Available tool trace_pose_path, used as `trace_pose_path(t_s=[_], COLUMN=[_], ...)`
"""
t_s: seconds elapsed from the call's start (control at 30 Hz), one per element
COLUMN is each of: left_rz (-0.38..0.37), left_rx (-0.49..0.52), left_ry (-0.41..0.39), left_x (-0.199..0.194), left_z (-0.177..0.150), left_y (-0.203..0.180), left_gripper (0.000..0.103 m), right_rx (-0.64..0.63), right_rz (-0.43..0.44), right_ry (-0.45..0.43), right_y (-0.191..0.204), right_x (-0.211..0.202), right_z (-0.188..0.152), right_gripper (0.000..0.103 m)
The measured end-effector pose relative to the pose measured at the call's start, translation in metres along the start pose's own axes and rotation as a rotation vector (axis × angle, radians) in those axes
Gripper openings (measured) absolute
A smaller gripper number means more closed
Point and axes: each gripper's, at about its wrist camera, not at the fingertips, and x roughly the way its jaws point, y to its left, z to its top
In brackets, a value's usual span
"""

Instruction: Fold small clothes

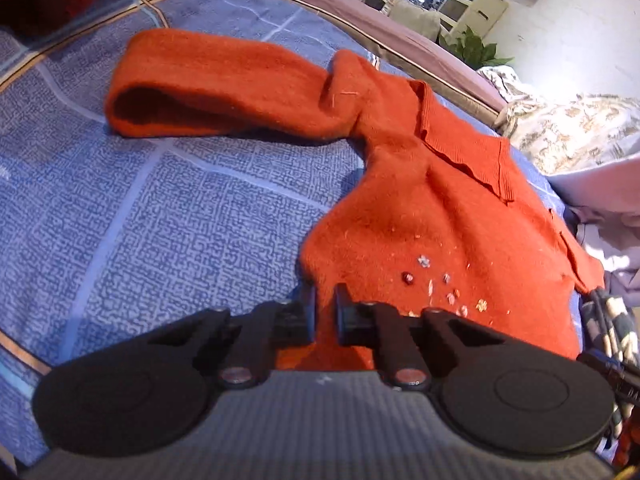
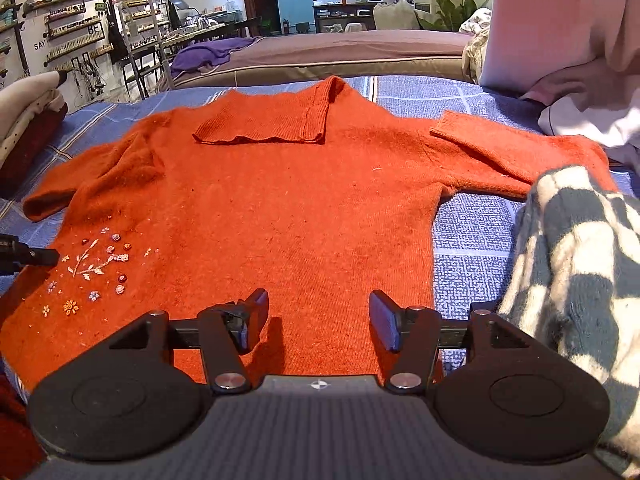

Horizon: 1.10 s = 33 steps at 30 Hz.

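An orange knit sweater (image 2: 288, 200) lies flat, front up, on the blue patterned bedspread (image 2: 468, 224). Its collar (image 2: 272, 124) is folded down and floral embroidery (image 2: 96, 268) sits on its left side. My right gripper (image 2: 318, 320) is open over the sweater's lower hem, touching nothing. My left gripper (image 1: 325, 312) has its jaws nearly closed, with a narrow gap, at the sweater's side edge (image 1: 316, 264) near the embroidery (image 1: 440, 284); whether it pinches fabric is unclear. The left sleeve (image 1: 224, 88) stretches away from it. The left gripper's tip also shows in the right wrist view (image 2: 40, 258).
A grey-and-white checkered garment (image 2: 576, 264) lies at the right beside the sweater's right sleeve (image 2: 520, 156). Pink and white clothes (image 2: 560, 40) are piled at the far right. Folded clothes (image 2: 28, 112) stack at the far left. A purple-covered bed (image 2: 340, 50) lies beyond.
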Motion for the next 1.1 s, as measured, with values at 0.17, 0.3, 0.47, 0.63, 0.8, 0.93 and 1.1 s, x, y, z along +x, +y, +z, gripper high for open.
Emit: trace_pose_path(t_s=[0.17, 0.3, 0.47, 0.63, 0.8, 0.93, 1.1], left_rz=[0.02, 0.057, 0.133, 0.137, 0.161, 0.229, 0.257], left_rx=[0.01, 0.033, -0.027, 0.002, 0.108, 0.272, 0.219], left_ry=[-0.078, -0.067, 0.008, -0.036, 0.043, 0.054, 0.101], left_x=[-0.033, -0.063, -0.066, -0.078, -0.058, -0.049, -0.058], left_z=[0.0, -0.01, -0.035, -0.026, -0.025, -0.037, -0.014], left_y=[-0.008, -0.003, 0.028, 0.019, 0.001, -0.015, -0.016], left_gripper=[0.006, 0.006, 0.006, 0.039, 0.074, 0.061, 0.072], right_rx=[-0.038, -0.069, -0.045, -0.072, -0.039, -0.003, -0.061], right_rz=[-0.008, -0.037, -0.065, -0.078, -0.097, -0.102, -0.081], right_ry=[-0.029, -0.006, 0.064, 0.054, 0.16, 0.148, 0.14], right_y=[0.006, 0.005, -0.004, -0.007, -0.017, -0.022, -0.014], right_x=[-0.013, -0.016, -0.013, -0.029, -0.023, -0.025, -0.031], right_z=[-0.002, -0.008, -0.02, -0.03, -0.055, -0.061, -0.037], right_gripper=[0.093, 0.094, 0.095, 0.093, 0.1, 0.103, 0.103])
